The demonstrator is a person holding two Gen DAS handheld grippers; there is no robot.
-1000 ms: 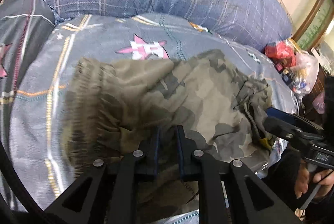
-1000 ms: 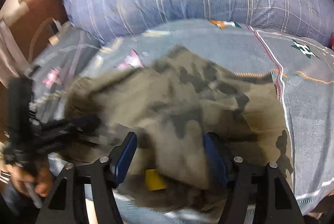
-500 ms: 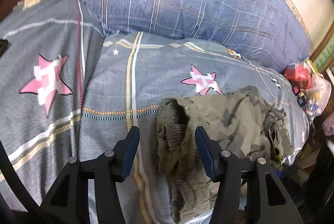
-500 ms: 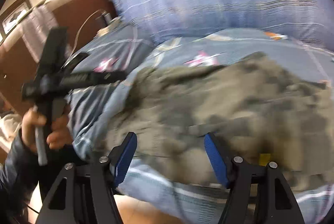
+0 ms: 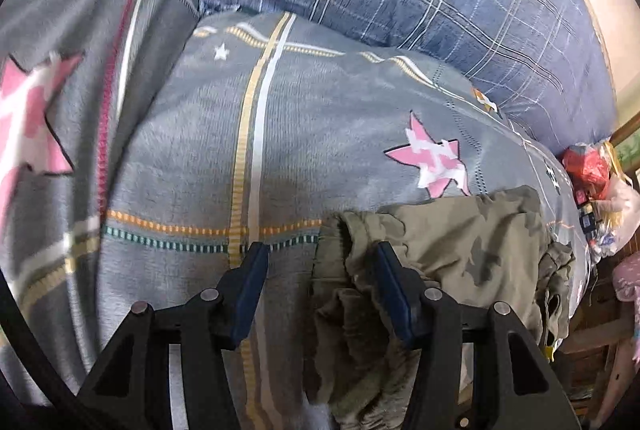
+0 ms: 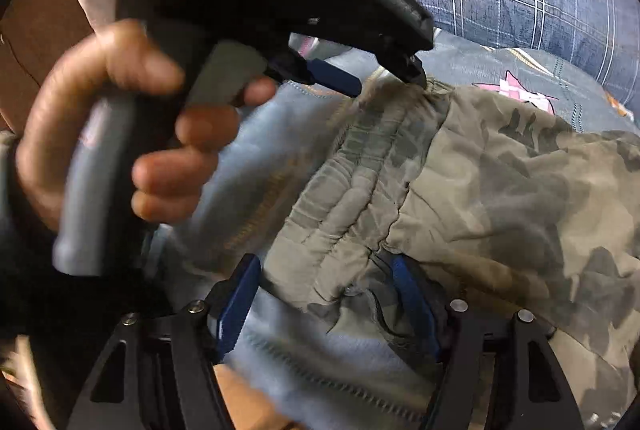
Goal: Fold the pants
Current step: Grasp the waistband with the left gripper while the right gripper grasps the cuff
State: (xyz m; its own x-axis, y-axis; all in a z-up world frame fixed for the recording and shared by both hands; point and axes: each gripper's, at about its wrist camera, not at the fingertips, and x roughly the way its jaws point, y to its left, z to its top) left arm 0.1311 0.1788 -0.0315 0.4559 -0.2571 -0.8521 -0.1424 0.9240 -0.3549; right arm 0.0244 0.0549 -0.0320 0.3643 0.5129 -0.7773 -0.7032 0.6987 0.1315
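My left claw (image 5: 318,286) stands spread over the bedcover (image 5: 192,157), the camouflage pants (image 5: 452,254) bunched at its right finger. My right claw (image 6: 324,300) has just widened further, the waistband (elastic, puckered) lying loose between its pads.

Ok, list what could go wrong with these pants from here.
1. The camo pants lie at the bed's edge, part hanging over; a tug could slide them off.
2. The left gripper, jaws just opened, straddles only the waistband edge: a thin pinch may slip.
3. Both grippers crowd that waistband and could collide.
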